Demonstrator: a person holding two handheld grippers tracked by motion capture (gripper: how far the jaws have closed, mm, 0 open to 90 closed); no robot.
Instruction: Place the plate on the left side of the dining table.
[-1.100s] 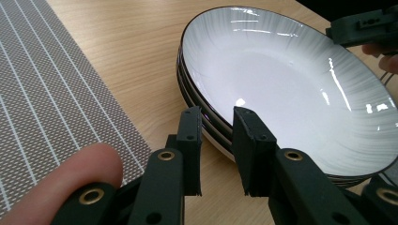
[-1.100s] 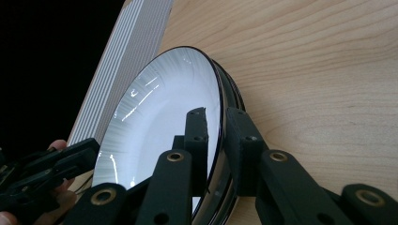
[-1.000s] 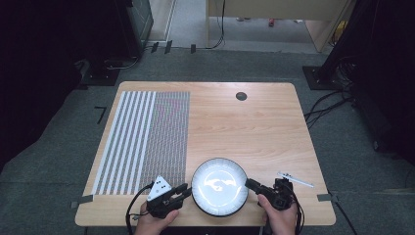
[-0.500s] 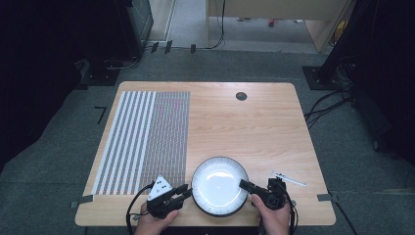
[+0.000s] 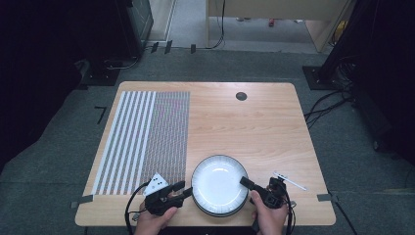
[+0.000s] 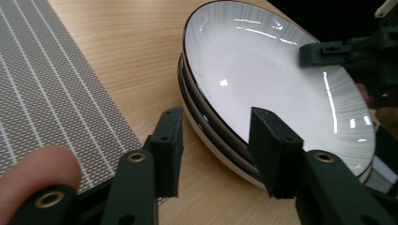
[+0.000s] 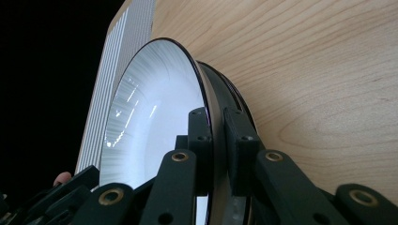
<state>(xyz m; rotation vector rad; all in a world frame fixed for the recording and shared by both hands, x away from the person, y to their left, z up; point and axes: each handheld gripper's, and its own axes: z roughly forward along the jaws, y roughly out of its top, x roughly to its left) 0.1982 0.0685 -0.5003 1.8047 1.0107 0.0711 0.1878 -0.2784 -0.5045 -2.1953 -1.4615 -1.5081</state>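
A stack of white plates [image 5: 218, 183] with dark rims sits at the table's near edge. My left gripper [image 5: 179, 190] is at the stack's left side. Its jaws have just been opening and now stand open [image 6: 220, 150] astride the plate rims [image 6: 211, 136] without pressing them. My right gripper [image 5: 244, 182] is at the stack's right side. Its jaws have just been closing and are shut [image 7: 218, 140] on the rim of the top plate [image 7: 155, 108], one pad inside and one under it. The right gripper [image 6: 328, 49] also shows across the plate in the left gripper view.
A striped grey and white placemat [image 5: 144, 137] covers the table's left part. A thin white stick [image 5: 289, 180] lies just right of the right gripper. A black round hole [image 5: 241, 96] sits near the far edge. Bare wood [image 5: 254, 132] lies beyond the plates.
The left gripper's jaws stand wider apart than before. The right gripper has edged a little left onto the plate rim. The stack has stayed in place.
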